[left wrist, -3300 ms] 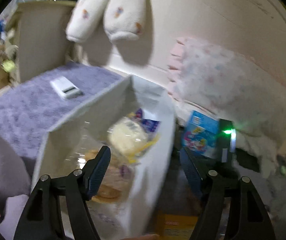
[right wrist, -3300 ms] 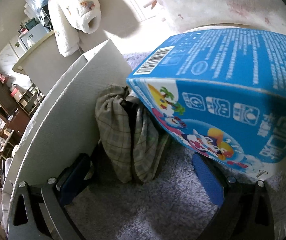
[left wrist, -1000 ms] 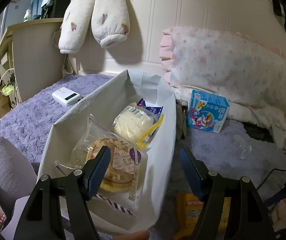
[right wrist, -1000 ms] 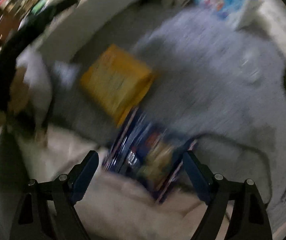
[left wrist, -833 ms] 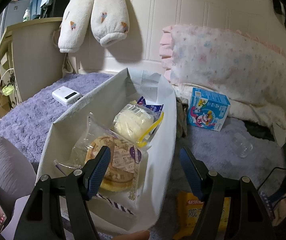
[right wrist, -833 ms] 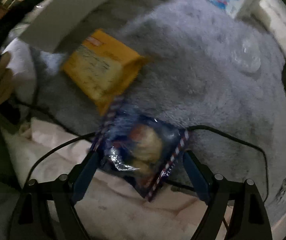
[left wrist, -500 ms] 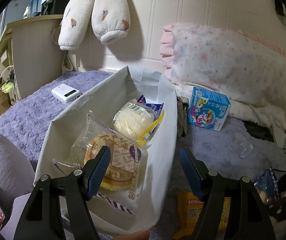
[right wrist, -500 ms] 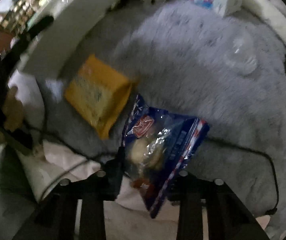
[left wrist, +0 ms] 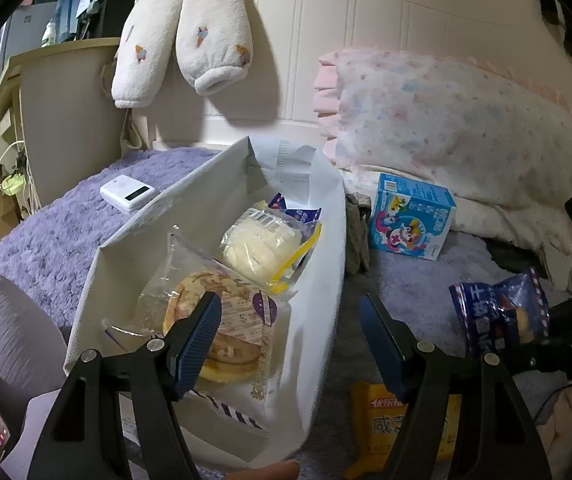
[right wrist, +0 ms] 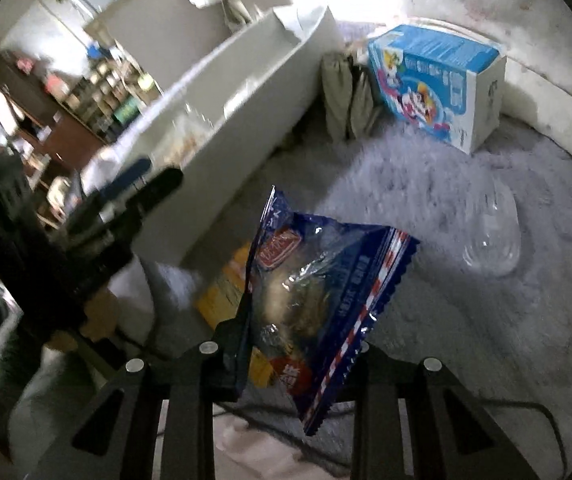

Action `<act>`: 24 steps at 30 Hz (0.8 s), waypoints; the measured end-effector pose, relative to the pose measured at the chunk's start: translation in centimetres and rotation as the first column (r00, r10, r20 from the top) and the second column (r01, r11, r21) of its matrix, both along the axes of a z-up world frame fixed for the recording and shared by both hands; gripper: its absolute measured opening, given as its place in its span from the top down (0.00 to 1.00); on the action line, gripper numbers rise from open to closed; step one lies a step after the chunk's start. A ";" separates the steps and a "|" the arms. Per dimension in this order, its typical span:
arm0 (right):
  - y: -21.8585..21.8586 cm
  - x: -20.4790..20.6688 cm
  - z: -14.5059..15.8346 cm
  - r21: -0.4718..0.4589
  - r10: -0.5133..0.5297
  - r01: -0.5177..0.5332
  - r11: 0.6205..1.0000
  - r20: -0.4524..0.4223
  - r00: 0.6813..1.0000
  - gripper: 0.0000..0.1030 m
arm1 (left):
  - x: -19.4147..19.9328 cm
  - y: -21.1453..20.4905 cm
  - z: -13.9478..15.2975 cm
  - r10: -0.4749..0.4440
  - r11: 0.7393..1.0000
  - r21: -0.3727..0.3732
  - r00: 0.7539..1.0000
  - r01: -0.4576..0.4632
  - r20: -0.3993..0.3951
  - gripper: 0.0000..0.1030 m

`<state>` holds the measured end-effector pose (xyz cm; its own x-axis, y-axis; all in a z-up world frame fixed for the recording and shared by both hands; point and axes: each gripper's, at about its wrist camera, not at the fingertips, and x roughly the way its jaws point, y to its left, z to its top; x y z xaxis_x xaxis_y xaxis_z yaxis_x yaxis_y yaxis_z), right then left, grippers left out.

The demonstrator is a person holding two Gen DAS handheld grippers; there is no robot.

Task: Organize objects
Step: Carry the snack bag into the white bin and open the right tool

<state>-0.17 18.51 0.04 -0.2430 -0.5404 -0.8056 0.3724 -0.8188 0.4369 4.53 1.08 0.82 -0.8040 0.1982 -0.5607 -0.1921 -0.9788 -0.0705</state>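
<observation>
1. Two grippers are in view: the right gripper point(right wrist: 298, 344) is clamped on a blue snack packet point(right wrist: 326, 280) and holds it clear of the purple fleece blanket point(right wrist: 426, 200); its jaws have just been closing on that packet.
2. The left gripper point(left wrist: 288, 344) hangs with its jaws well apart, nothing between them, over the near rim of the white storage bin point(left wrist: 318, 280).
3. Inside the bin lie a wrapped round pastry point(left wrist: 213, 320) nearest the camera, a wrapped pale bun point(left wrist: 261, 244) behind it, and a small blue-purple packet point(left wrist: 298, 212) at the far end.
4. A yellow snack packet point(left wrist: 386, 424) lies on the blanket just beside the bin's right wall, below the held packet.
5. A blue milk carton point(right wrist: 434, 84) stands farther back near the floral pillow point(left wrist: 446, 128), with a checked cloth bundle point(right wrist: 346, 92) between it and the bin.
6. A clear plastic cup point(right wrist: 494, 232) lies on its side on the blanket, well right of the bin.
7. A white power bank point(left wrist: 127, 192) rests on the blanket left of the bin.
</observation>
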 end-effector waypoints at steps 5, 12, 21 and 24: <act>0.1 -1.4 -1.4 -0.126 0.015 -0.006 0.992 0.067 0.998 0.75 | 0.0 -0.1 0.1 -0.005 1.000 0.009 1.000 0.005 0.000 0.31; 2.9 -3.6 -3.4 -0.392 -0.008 0.069 0.917 0.157 0.988 0.75 | -0.6 0.0 0.0 0.038 0.999 0.022 0.999 -0.038 0.003 0.31; -0.3 -4.2 4.7 -0.345 -0.120 0.059 0.937 -0.160 0.980 0.75 | 0.5 -3.0 2.1 0.070 0.988 0.137 0.997 -0.064 -0.039 0.31; -6.1 -5.6 6.4 -0.312 -0.057 -0.017 0.950 -0.228 0.972 0.75 | 1.3 -2.9 2.4 0.099 0.988 0.128 0.992 -0.088 -0.082 0.31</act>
